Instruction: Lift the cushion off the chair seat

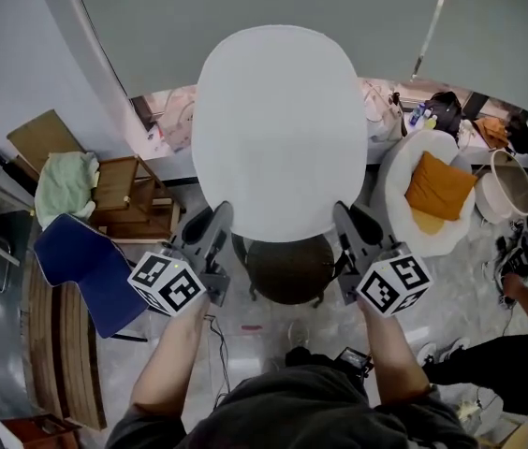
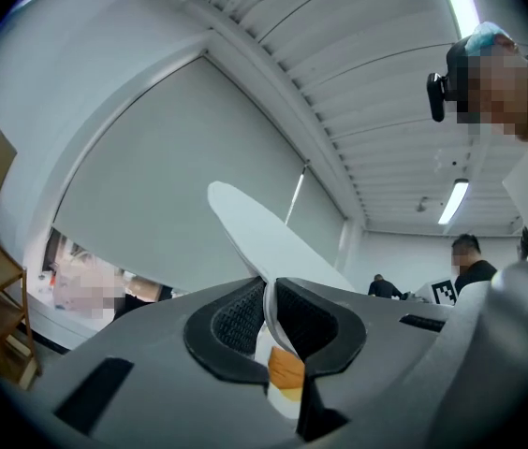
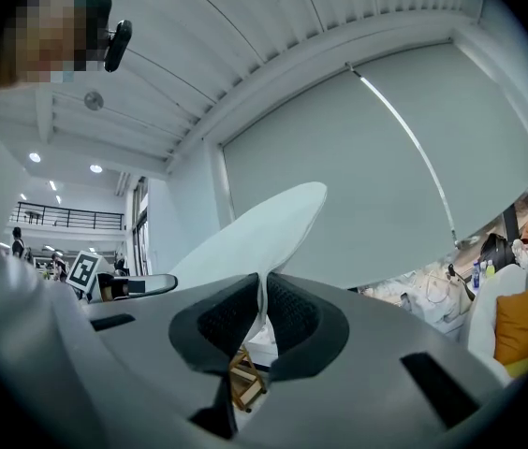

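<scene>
Cushion (image 1: 278, 129), white and rounded, is held above the dark chair seat (image 1: 290, 269), which only the head view shows. Left gripper (image 1: 217, 218) and right gripper (image 1: 345, 216) hold its near corners. Each gripper view shows its jaws clamped on the cushion's thin edge.

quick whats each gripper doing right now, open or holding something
Left gripper: jaws closed, holding the white cushion by its edge.
Right gripper: jaws closed, holding the white cushion by its edge.
</scene>
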Demonstrator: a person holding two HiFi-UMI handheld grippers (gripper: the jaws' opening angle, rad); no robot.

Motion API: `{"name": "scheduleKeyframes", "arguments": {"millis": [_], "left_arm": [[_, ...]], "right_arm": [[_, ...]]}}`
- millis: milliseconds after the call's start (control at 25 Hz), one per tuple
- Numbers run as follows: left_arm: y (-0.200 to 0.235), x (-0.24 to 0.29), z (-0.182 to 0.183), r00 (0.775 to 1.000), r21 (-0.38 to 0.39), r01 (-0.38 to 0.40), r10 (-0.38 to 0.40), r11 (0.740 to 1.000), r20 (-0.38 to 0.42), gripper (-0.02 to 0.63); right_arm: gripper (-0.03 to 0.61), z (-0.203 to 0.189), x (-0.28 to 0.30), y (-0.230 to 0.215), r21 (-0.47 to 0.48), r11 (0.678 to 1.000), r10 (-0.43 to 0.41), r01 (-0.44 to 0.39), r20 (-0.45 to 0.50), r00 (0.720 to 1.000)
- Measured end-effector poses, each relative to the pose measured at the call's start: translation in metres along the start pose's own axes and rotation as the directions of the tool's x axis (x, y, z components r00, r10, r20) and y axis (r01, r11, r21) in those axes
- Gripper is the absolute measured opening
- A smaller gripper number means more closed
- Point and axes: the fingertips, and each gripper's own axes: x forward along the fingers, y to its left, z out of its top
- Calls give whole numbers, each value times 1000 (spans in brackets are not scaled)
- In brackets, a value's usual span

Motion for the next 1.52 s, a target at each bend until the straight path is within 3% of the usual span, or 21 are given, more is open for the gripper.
{"name": "scheduleKeyframes", "arguments": {"millis": [440, 1520], "left_arm": [[-10, 4, 18, 1000, 26, -1, 0, 1000, 24, 41], [-4, 10, 12, 1000, 4, -4, 4, 1000, 23, 41]], "right_arm": [[35, 16, 1, 0, -16, 1000, 4, -4, 15, 1000], [34, 11, 7, -7, -10, 1000, -10, 10, 2, 1000]]}}
